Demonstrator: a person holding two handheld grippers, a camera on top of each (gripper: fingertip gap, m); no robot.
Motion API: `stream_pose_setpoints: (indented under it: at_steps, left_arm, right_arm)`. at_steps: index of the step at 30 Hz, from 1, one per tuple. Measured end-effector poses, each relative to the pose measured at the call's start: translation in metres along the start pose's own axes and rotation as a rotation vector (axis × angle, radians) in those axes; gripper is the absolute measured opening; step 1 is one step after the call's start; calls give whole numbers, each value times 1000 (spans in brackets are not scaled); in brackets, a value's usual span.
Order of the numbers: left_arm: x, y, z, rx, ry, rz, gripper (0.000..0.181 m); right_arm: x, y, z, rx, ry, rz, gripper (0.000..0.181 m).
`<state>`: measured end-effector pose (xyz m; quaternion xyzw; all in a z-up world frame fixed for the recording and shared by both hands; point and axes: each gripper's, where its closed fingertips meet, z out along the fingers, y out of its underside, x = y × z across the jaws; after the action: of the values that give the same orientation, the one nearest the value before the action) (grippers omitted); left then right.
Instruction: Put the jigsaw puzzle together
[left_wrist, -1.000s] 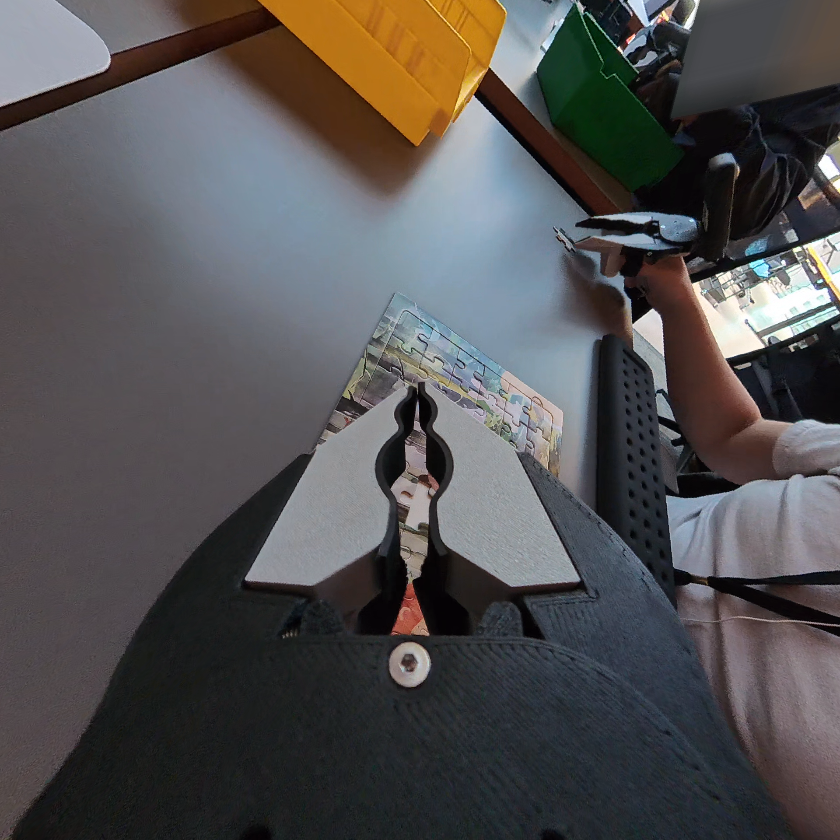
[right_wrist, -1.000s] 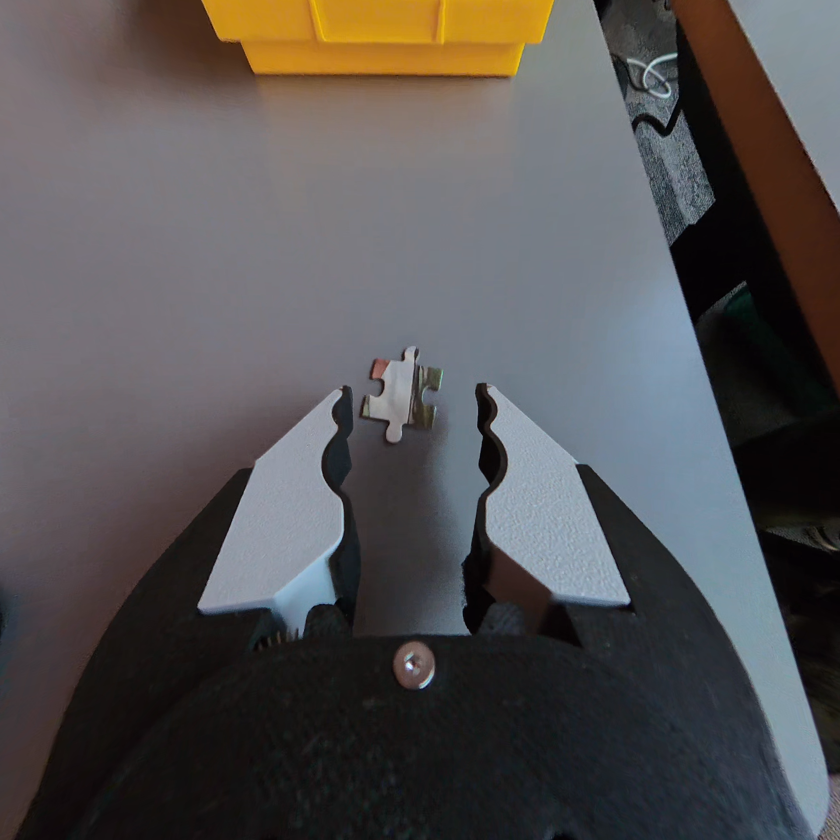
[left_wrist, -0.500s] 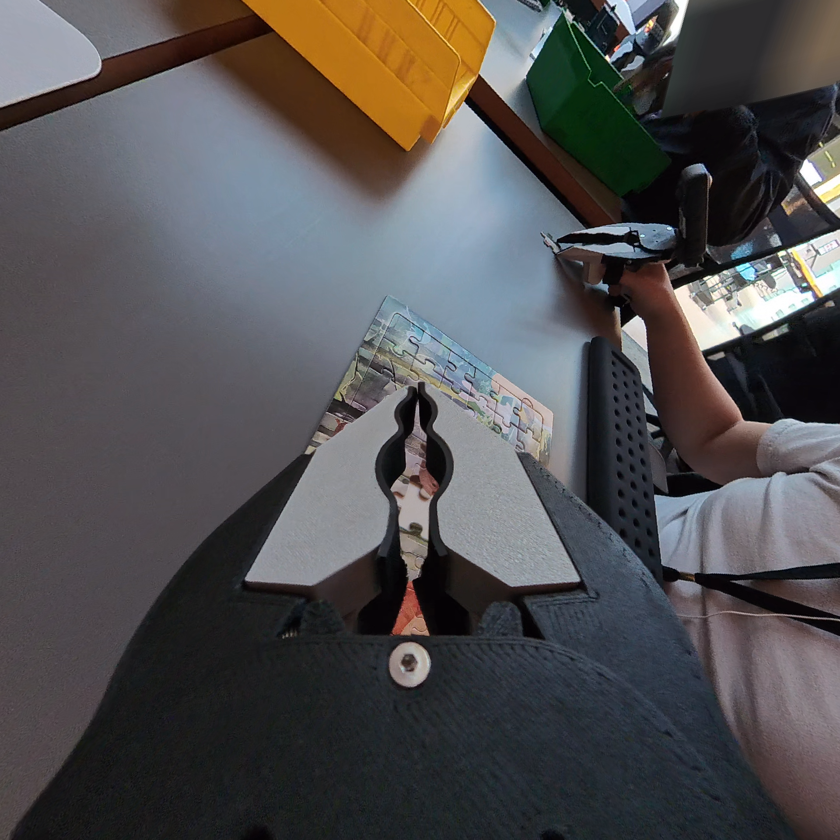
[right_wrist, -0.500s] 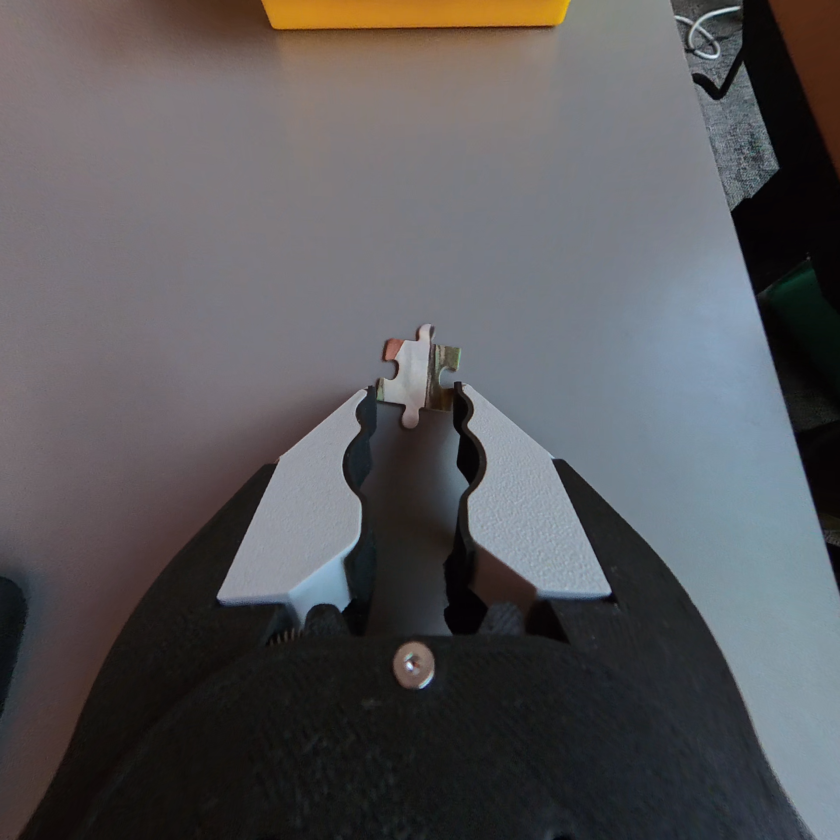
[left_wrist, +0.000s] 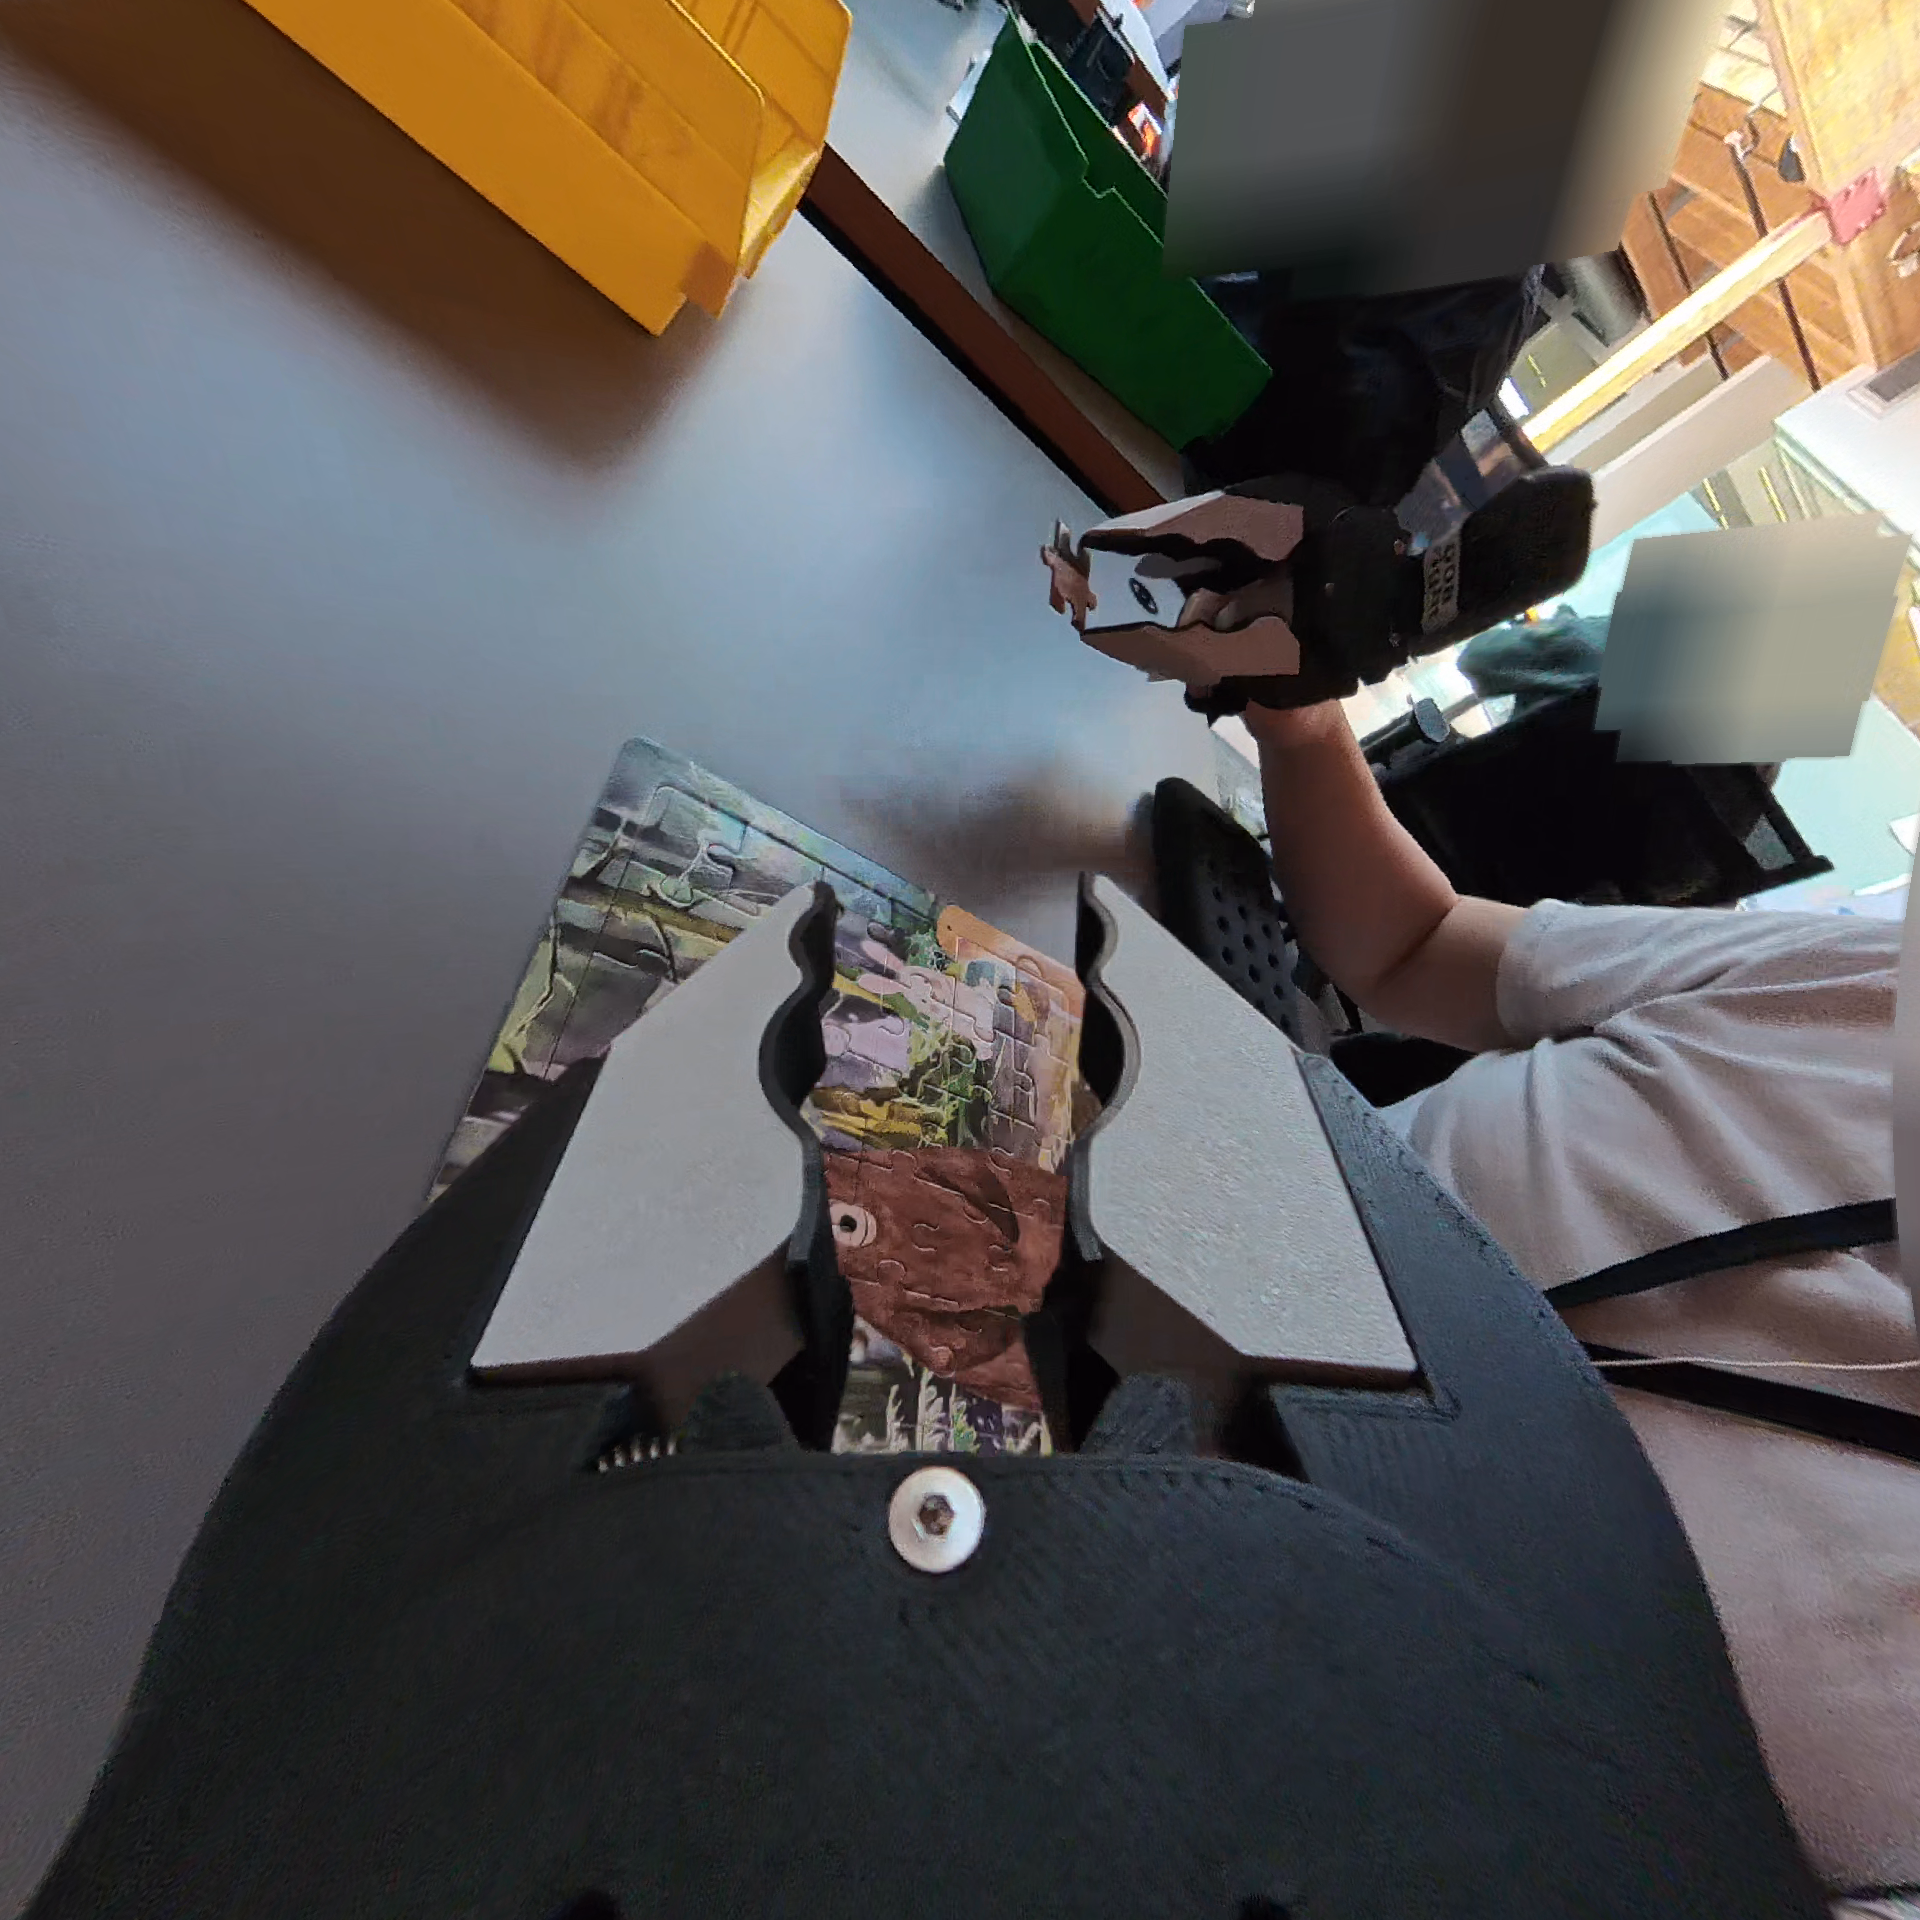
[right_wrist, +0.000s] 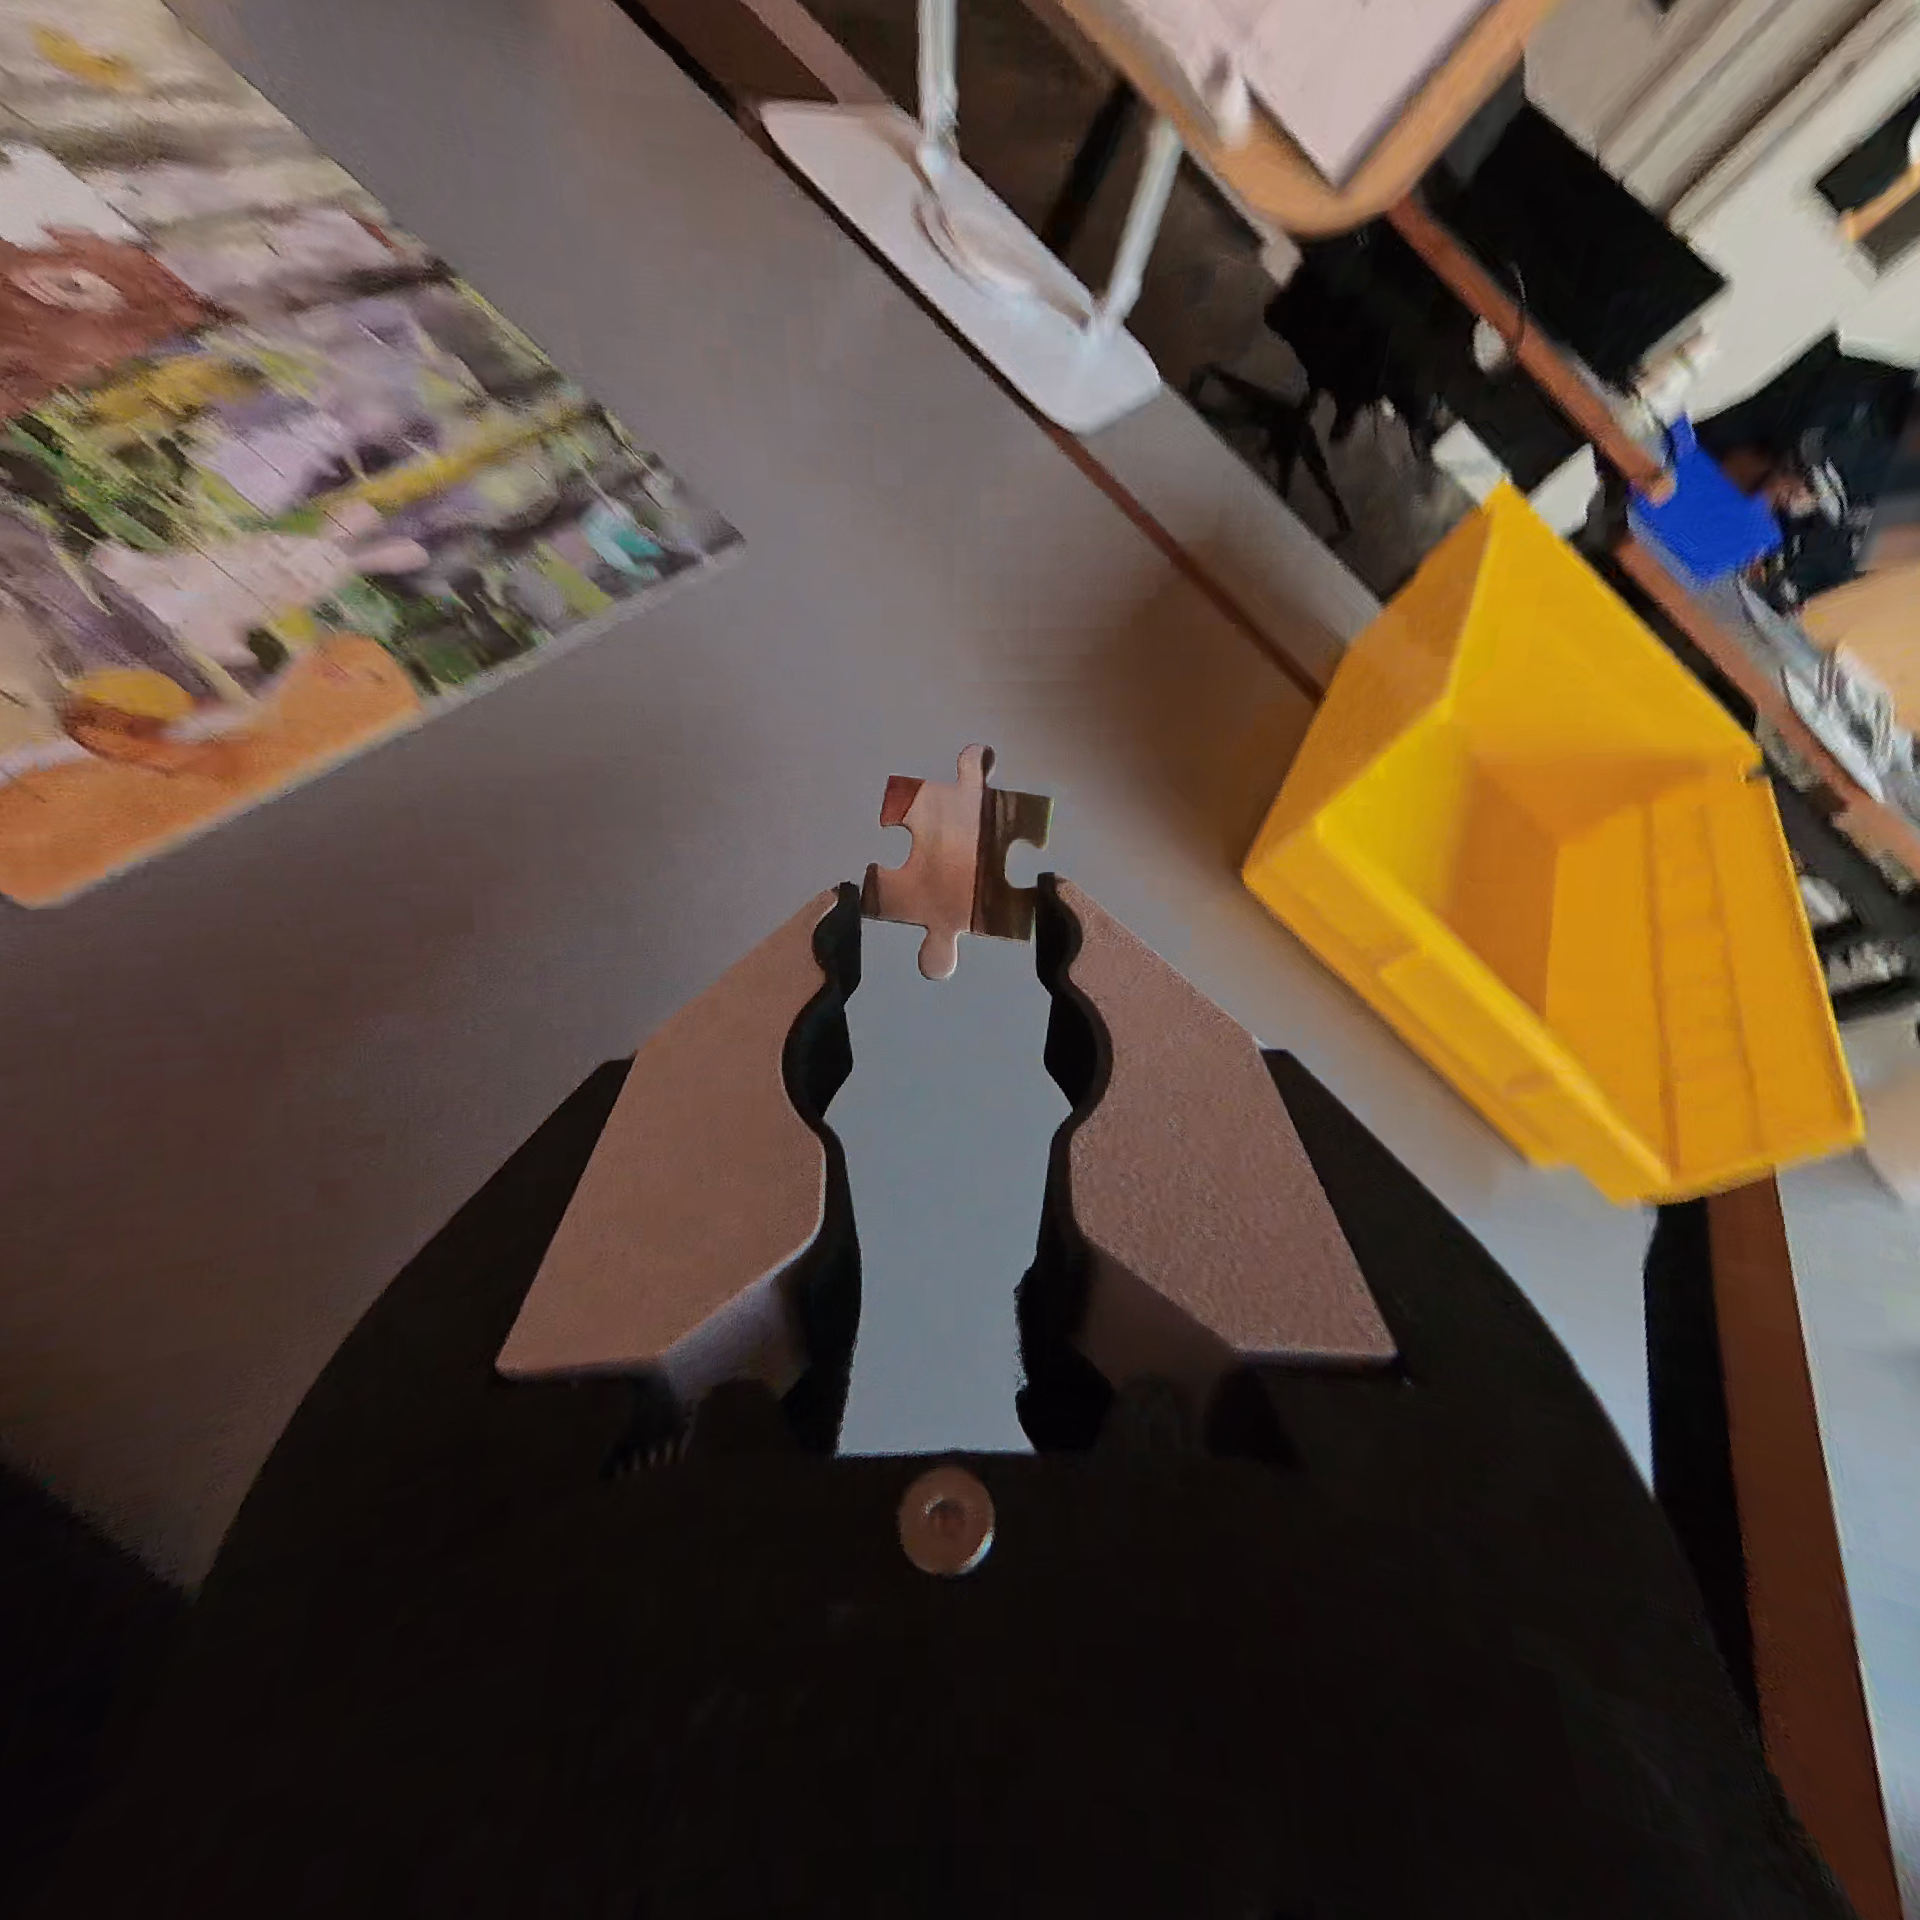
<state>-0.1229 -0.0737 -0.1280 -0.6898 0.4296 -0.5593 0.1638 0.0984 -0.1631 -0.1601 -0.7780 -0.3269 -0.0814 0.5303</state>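
Jigsaw puzzle, largely assembled, lies flat on the grey tabletop and fills the upper left of the right wrist view; in the left wrist view it sits at centre frame, directly beneath the left tool. Right tool is clamped on a single loose piece, gripped by its side edges at the very fingertips and held clear of the tabletop. Left tool stands with its jaws parted and nothing between them, hovering over the brown area of the picture. From the right tool the assembled picture lies up and to the left, well apart from the carried piece; the long edge of the puzzle runs diagonally, from lower left to upper right of that frame. Left tool is the nearer of the two to the puzzle, but the right one carries the piece (so the approach falls to it). Judgement: the vacant slot is not identifiable, the puzzle being motion-blurred in the right view and partly hidden in the left. A yellow bin stands at right, uninvolved.
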Motion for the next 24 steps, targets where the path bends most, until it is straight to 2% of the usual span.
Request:
stream_pose_setpoints:
  at_steps: [5,8,14,18,24]
  left_arm:
    - [31,-12,33,32,124,26,41]
    - [33,-6,47,-21,95,60,46]
    - [45,-2,49,-51,148,61,42]
    - [47,7,50,-101,182,49,28]
    - [46,20,55,-169,193,34,19]
  right_arm:
    - [-47,-83,20,171,-70,-93,32]
    - [-67,-114,27,247,-90,-117,32]
    - [-100,-129,39,262,-193,-184,32]
    - [-108,-132,39,266,-219,-220,32]
    - [-117,-130,38,273,-252,-235,32]
